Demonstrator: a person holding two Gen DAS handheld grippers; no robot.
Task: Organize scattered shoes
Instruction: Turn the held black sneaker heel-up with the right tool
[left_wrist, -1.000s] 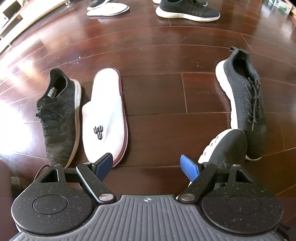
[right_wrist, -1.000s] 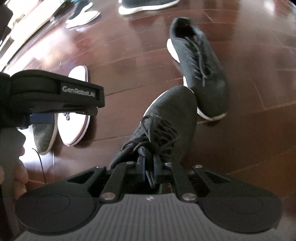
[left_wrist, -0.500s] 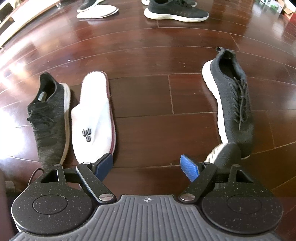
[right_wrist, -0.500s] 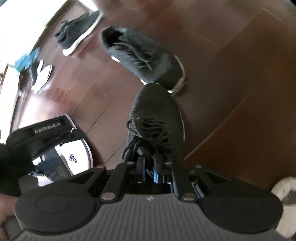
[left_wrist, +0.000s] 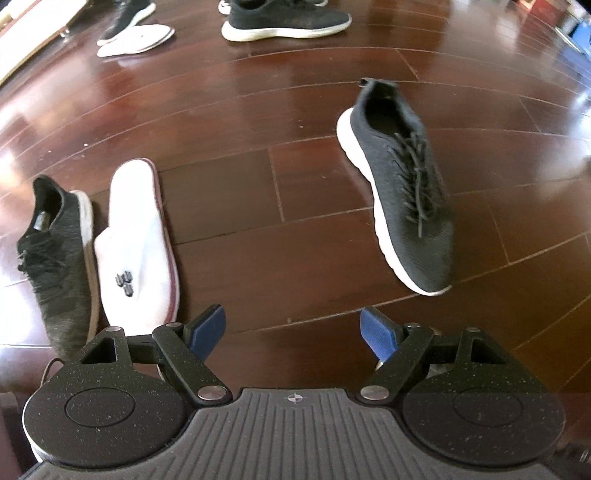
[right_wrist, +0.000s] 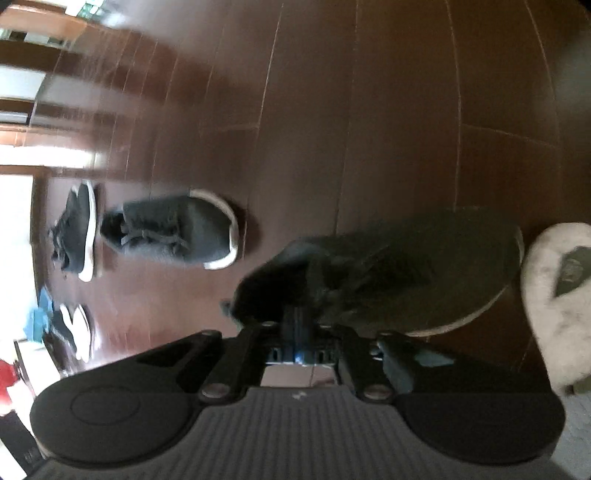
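My right gripper (right_wrist: 301, 325) is shut on a black knit sneaker (right_wrist: 399, 269), which hangs turned sideways above the wooden floor; the view is blurred. Its matching black sneaker with a white sole (left_wrist: 402, 184) lies on the floor right of centre in the left wrist view, and shows again as the black sneaker (right_wrist: 173, 232) in the right wrist view. My left gripper (left_wrist: 293, 328) stands open above bare floor, with nothing between its blue pads. A white slipper (left_wrist: 138, 240) and a dark grey sneaker (left_wrist: 55, 258) lie side by side to its left.
At the far end of the floor rest another black sneaker (left_wrist: 284, 20), a white slipper (left_wrist: 136, 38) and a dark shoe (left_wrist: 127, 14). A white furry slipper (right_wrist: 557, 302) sits at the right edge of the right wrist view. A pale ledge (left_wrist: 37, 37) runs along the far left.
My right gripper has swung away to the right with the black sneaker and rolled sideways; the sneaker has left the left wrist view. My left gripper has tilted up slightly and stays open.
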